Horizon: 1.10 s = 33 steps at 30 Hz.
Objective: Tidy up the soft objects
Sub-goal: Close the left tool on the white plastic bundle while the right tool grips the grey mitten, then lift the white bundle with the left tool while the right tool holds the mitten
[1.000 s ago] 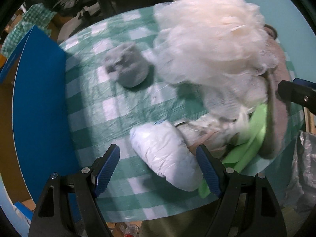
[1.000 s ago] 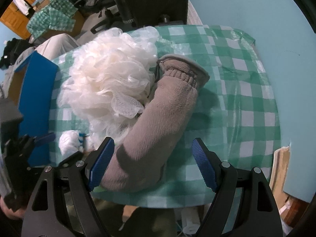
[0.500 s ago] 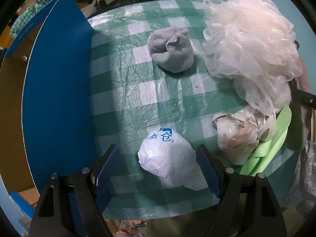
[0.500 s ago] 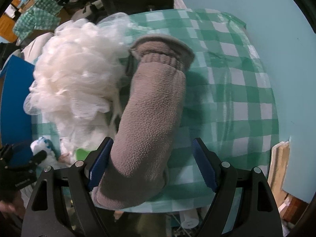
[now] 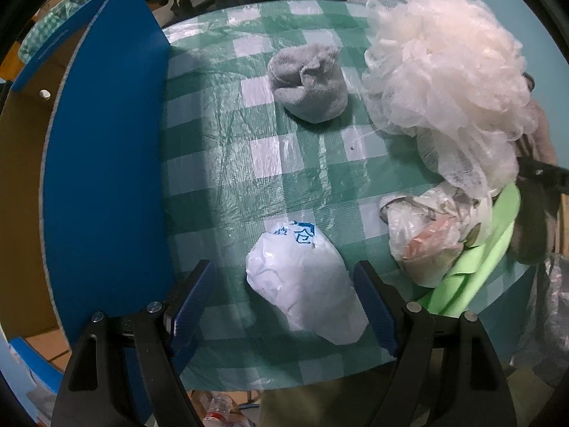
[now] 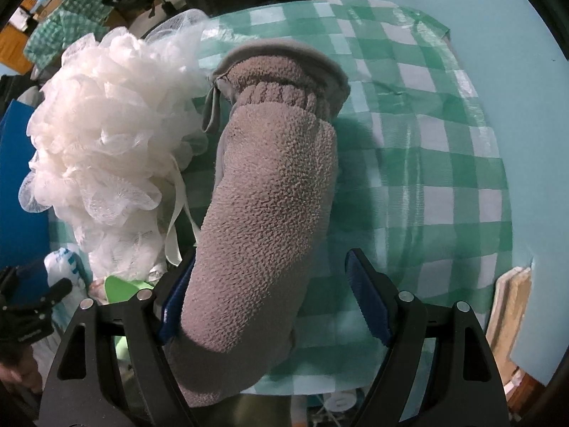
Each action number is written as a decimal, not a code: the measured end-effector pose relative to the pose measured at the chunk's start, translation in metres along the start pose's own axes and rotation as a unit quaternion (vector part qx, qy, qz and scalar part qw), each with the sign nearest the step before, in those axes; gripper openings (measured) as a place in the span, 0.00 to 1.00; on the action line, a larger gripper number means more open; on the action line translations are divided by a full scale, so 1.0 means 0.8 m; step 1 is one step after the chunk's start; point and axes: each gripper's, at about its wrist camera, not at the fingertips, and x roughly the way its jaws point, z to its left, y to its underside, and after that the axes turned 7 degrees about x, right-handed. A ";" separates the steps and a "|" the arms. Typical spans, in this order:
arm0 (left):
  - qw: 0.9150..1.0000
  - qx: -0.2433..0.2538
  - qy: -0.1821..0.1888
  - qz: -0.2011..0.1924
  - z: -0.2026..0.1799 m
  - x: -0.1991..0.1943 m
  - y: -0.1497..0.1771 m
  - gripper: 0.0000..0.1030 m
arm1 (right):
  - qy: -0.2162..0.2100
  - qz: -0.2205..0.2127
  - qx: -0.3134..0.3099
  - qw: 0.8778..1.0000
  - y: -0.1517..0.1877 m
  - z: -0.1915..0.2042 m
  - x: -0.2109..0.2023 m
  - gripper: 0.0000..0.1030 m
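Round table (image 5: pixel 227 163) under green-and-white checked cloth, strewn with soft things for sorting; blue box (image 5: pixel 106 163) standing open at the left edge. White mesh bath puff (image 6: pixel 103 131), largest of the lot, heaped toward the far side, touching a long grey fleece mitt (image 6: pixel 270 206) on its right. Small grey rolled sock (image 5: pixel 309 85) lying apart at the far middle; crumpled white plastic bag (image 5: pixel 306 281) at the near edge, clear bag of scraps (image 5: pixel 423 238) and green sheet (image 5: pixel 476 267) to its right. Right gripper (image 6: pixel 270 309) pointing down, jaws closing around the mitt's near end, left pad touching fleece, right pad not yet. Left gripper (image 5: pixel 284 302) spread wide, straddling the white bag without contact. Pick-up step apparently in hand; next, likely a firm pinch on the mitt, then a lift clear of the puff's loose cords.
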 end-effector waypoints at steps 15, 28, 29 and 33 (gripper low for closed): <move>0.996 -0.085 0.030 0.024 0.014 0.022 0.039 0.79 | 0.019 -0.024 -0.048 0.998 0.012 -0.005 -0.011 0.20; 0.991 -0.119 0.059 0.018 0.025 0.045 0.060 0.40 | 0.010 -0.040 -0.056 0.998 0.058 0.012 -0.033 0.19; 0.992 -0.114 0.054 0.011 0.022 0.041 0.063 0.40 | 0.010 -0.042 -0.057 0.997 0.059 0.012 -0.036 0.19; 0.994 -0.096 0.042 -0.005 0.015 0.030 0.070 0.39 | 0.012 -0.050 -0.066 0.997 0.062 0.017 -0.050 0.19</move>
